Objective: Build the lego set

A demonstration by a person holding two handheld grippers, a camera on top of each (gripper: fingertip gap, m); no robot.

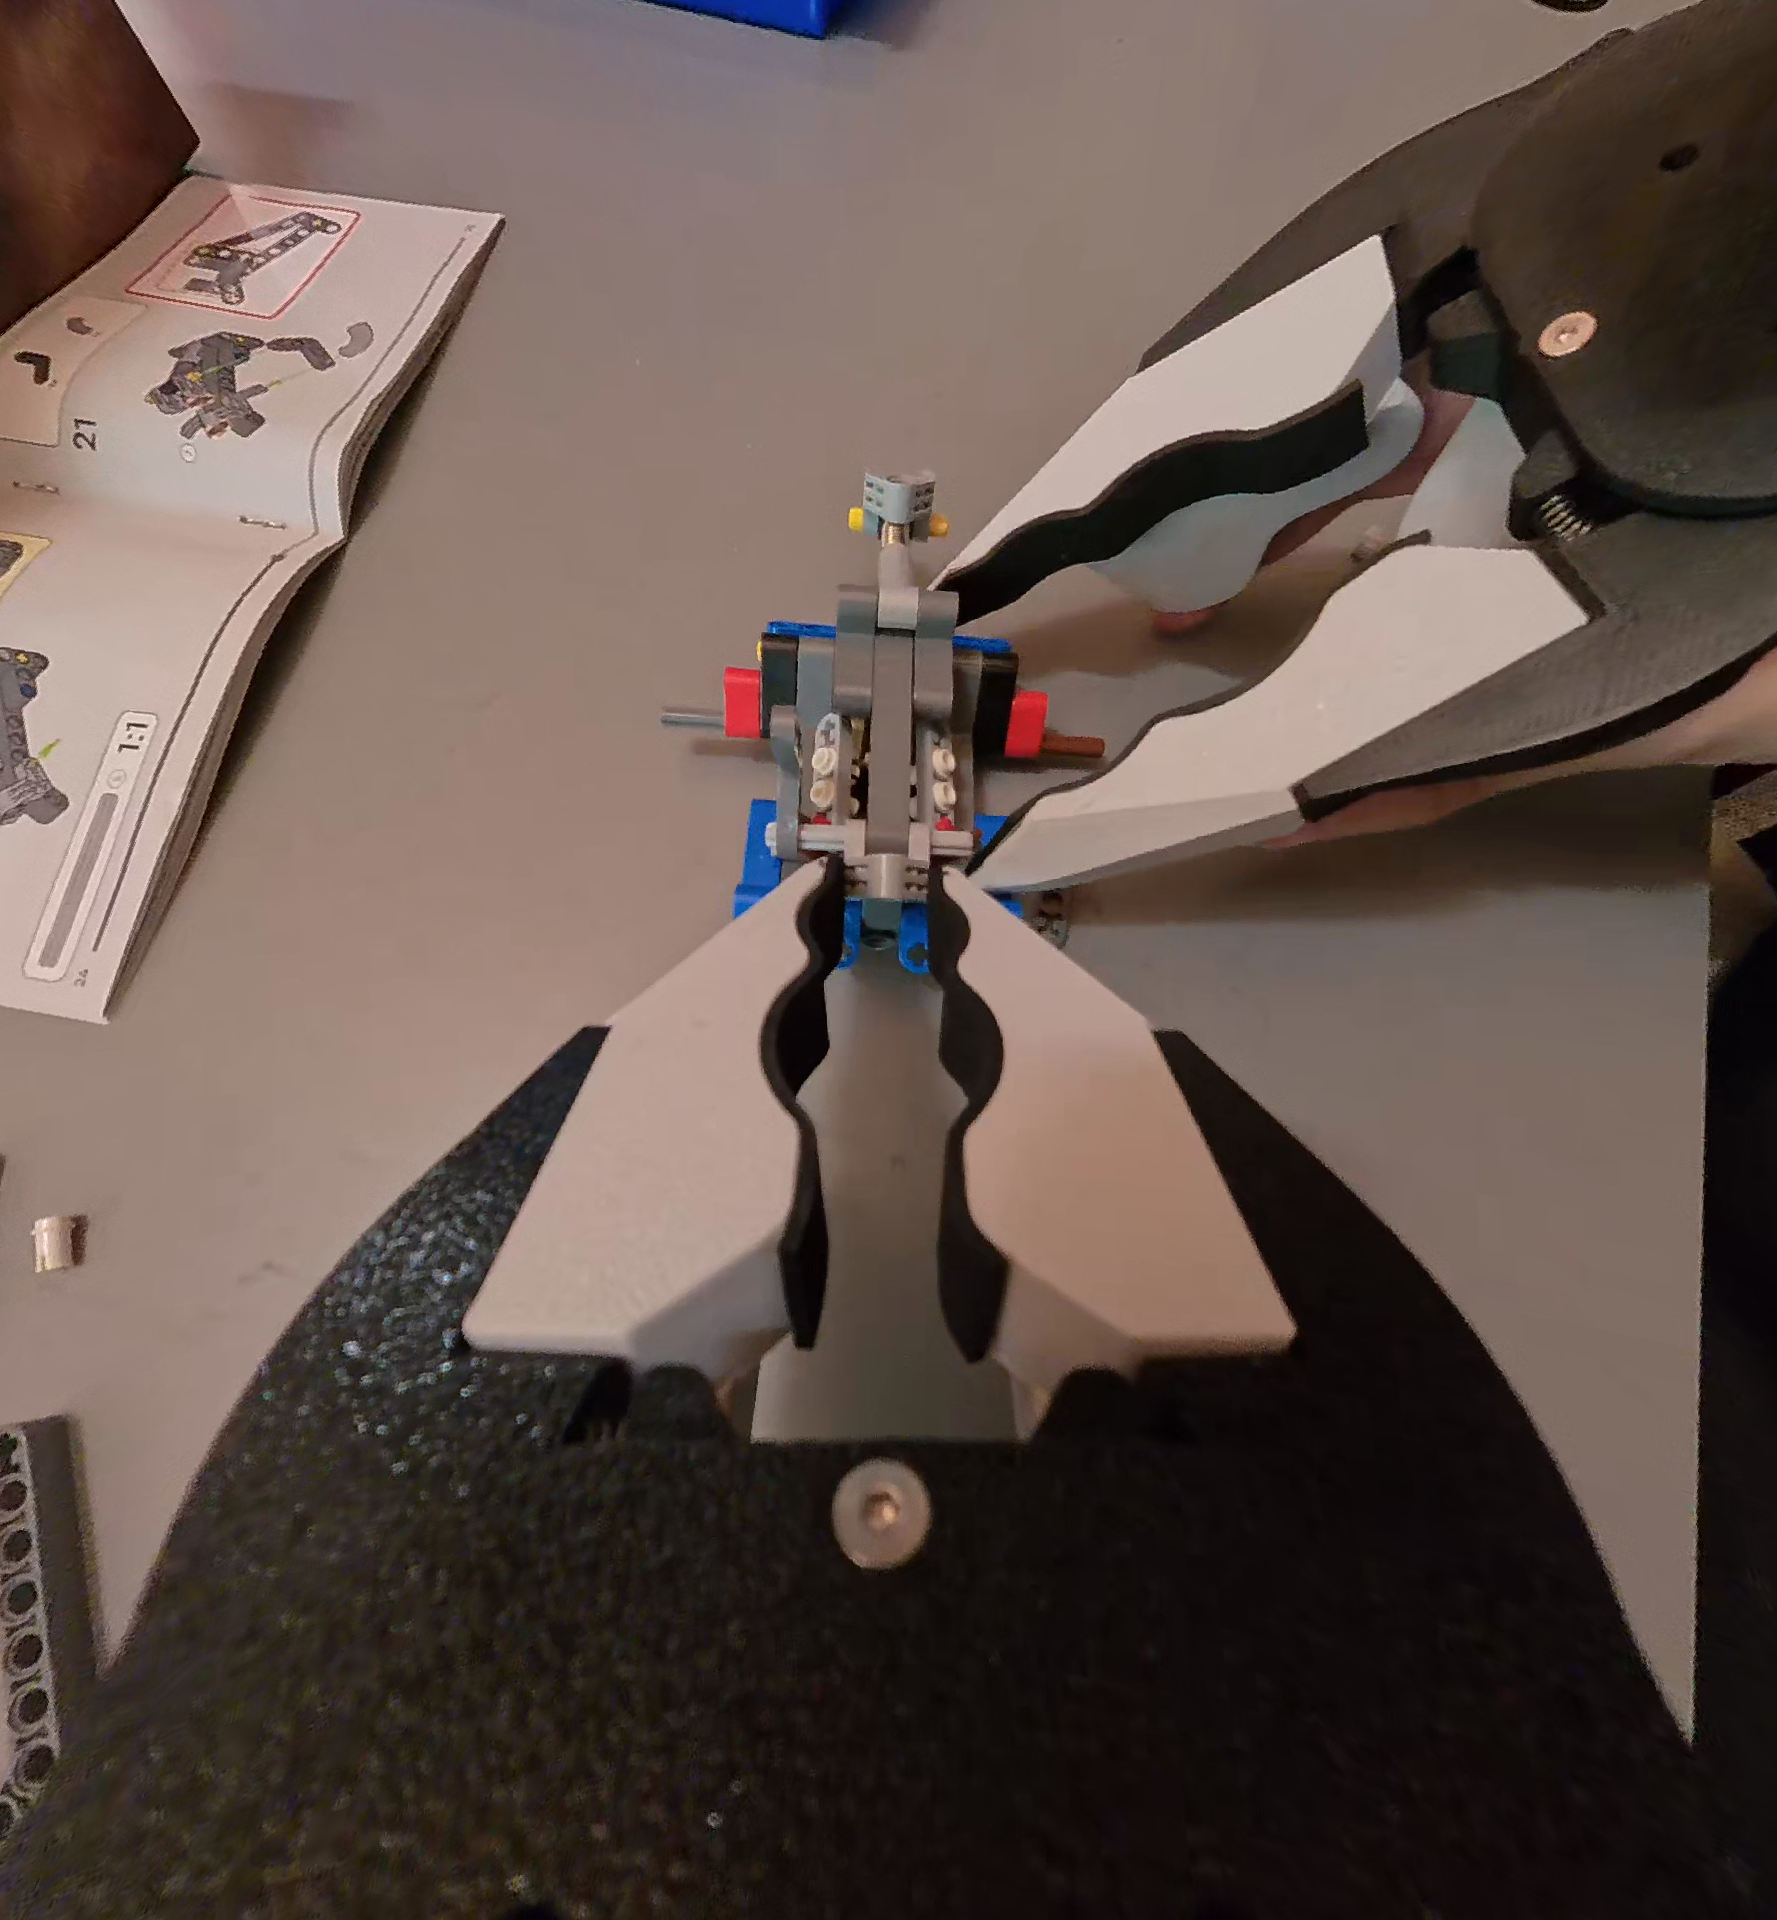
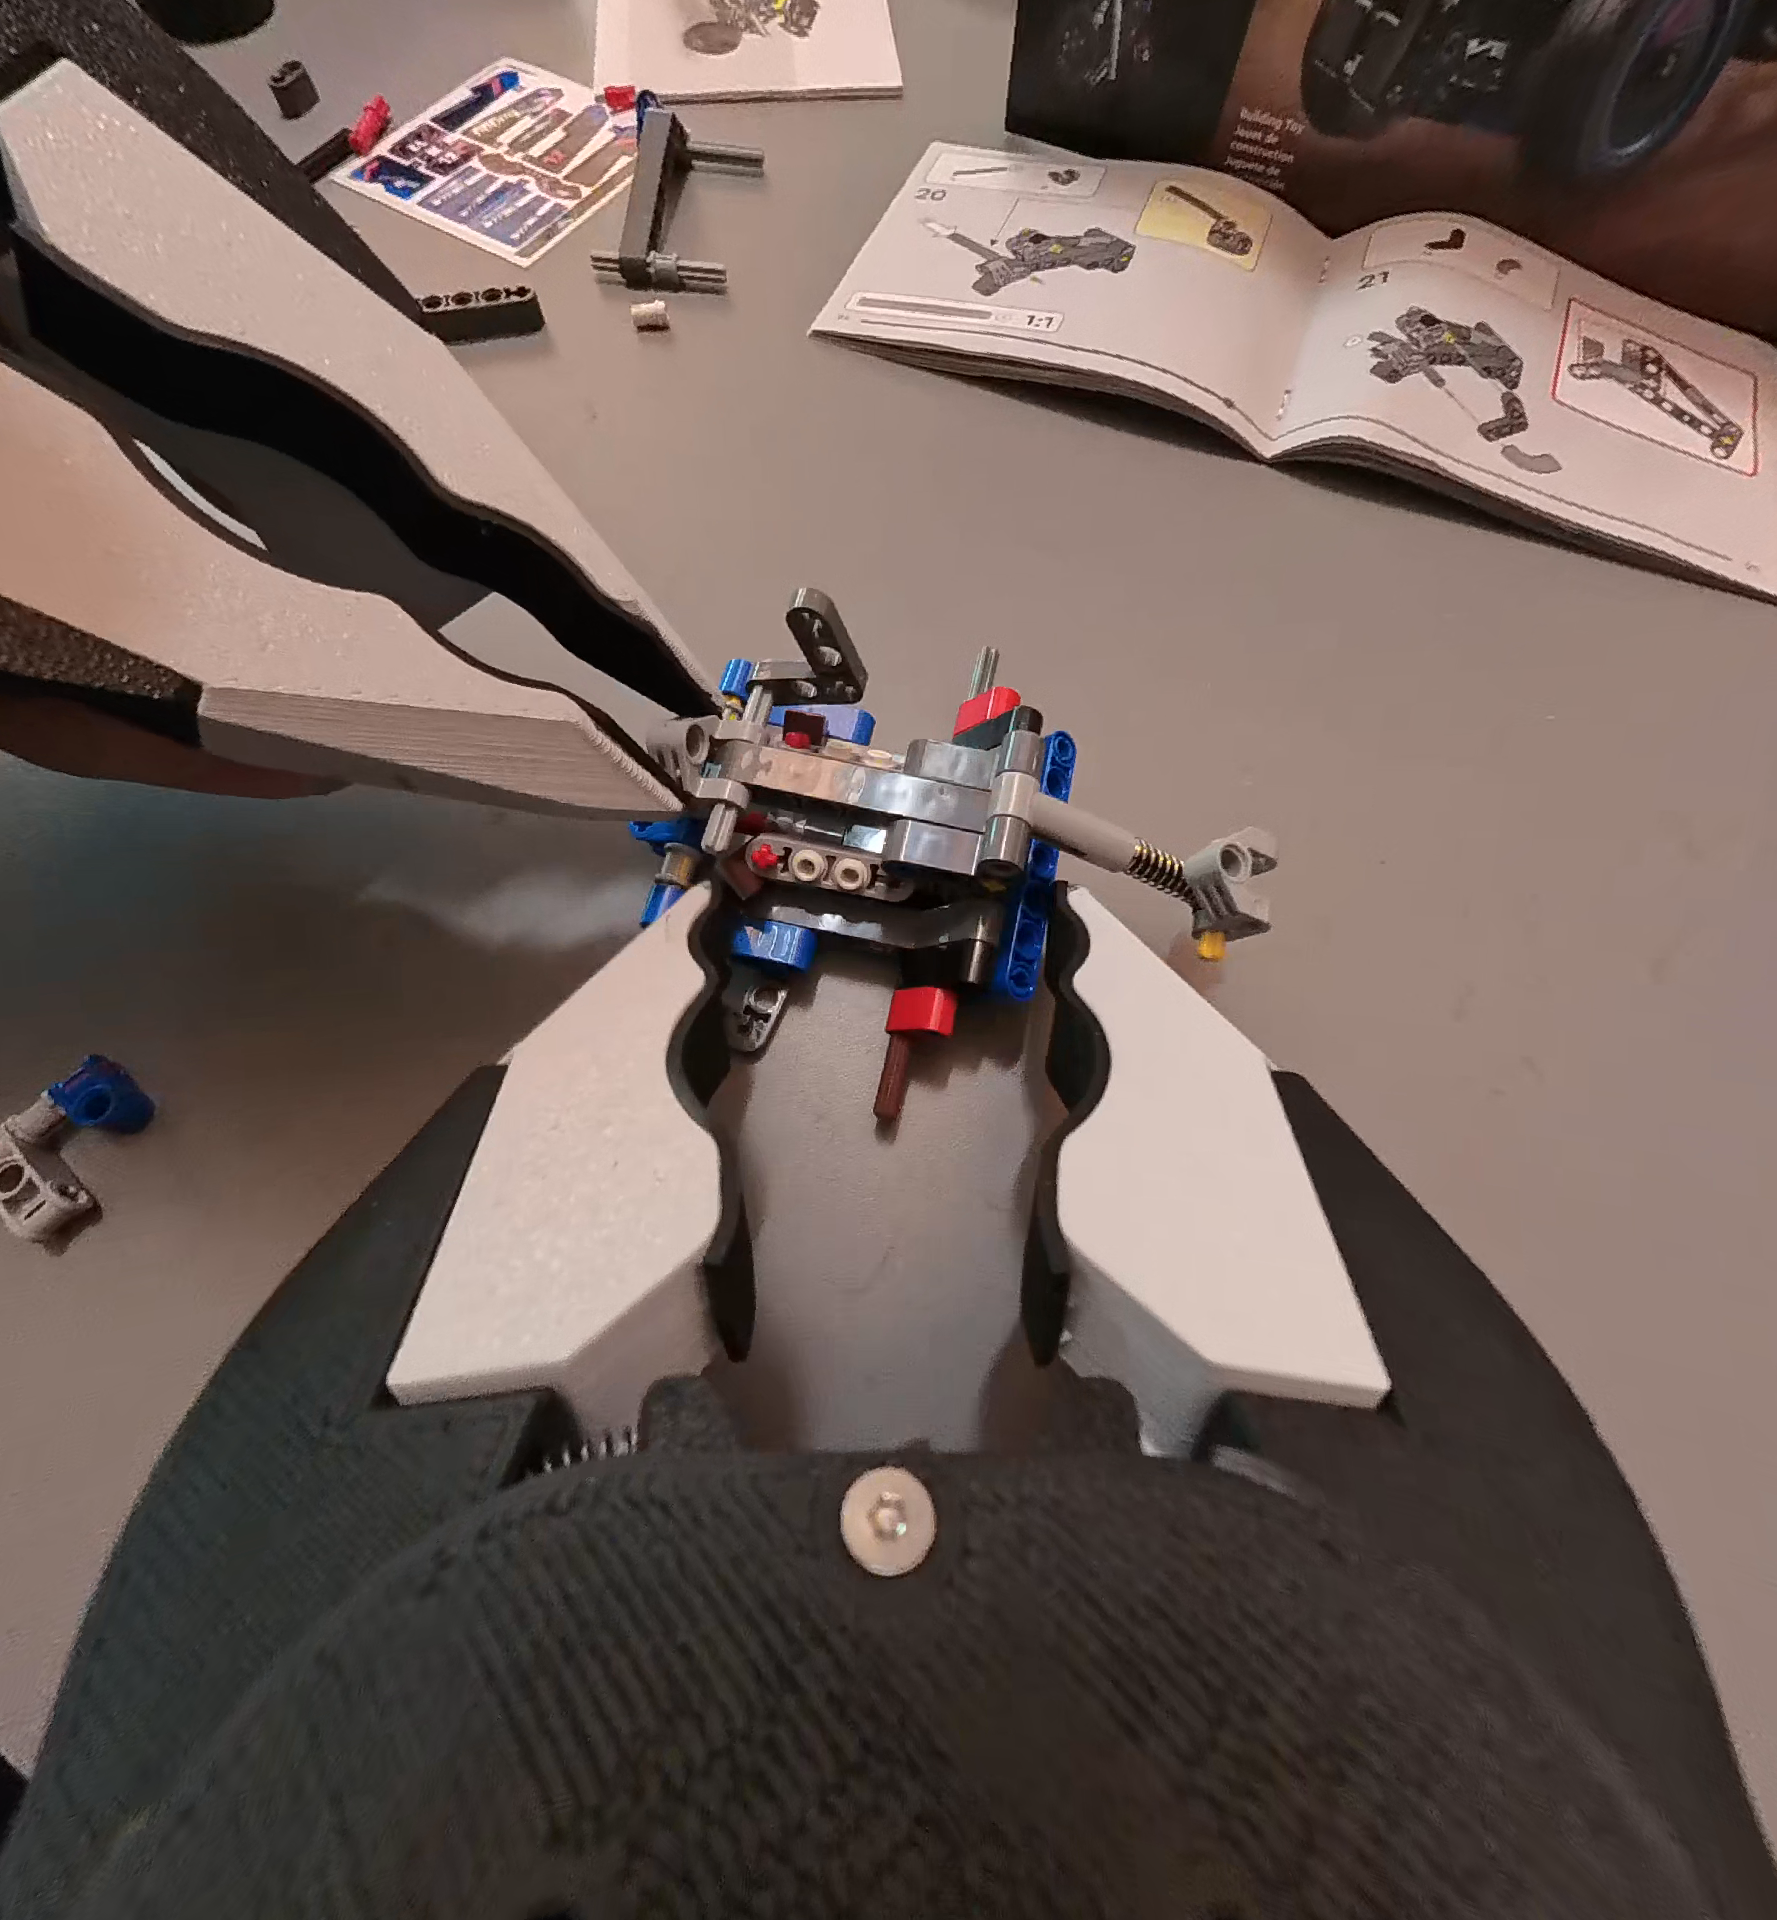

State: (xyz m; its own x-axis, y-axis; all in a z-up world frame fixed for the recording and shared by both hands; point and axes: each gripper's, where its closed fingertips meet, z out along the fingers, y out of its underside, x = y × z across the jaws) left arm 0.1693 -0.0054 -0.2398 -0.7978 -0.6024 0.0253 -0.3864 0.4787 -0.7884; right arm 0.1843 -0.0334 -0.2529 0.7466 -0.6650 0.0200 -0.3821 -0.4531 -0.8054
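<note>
A small brick model [image 1: 889,717] of grey, blue, red and black parts stands on the grey table [image 1: 603,312], with a sprung grey rod [image 2: 1144,847] sticking out of one end. My left gripper [image 1: 889,883] is shut on the grey connector at the model's near end, and its pads press on both sides. In the right wrist view its fingers [image 2: 551,748] come in from the left onto that same end of the model [image 2: 863,810]. My right gripper [image 2: 884,914] spans the model lengthwise, with its pads against the blue parts at both ends. Its fingers [image 1: 1175,488] also show in the left wrist view.
An open instruction booklet [image 1: 188,520] lies left of the model; it also shows in the right wrist view [image 2: 1331,343]. A sticker sheet [image 2: 499,166], a grey beam assembly [image 2: 655,208], a black beam [image 2: 484,307] and a dark box [image 2: 1486,104] lie beyond. Loose parts [image 2: 42,1153] lie left.
</note>
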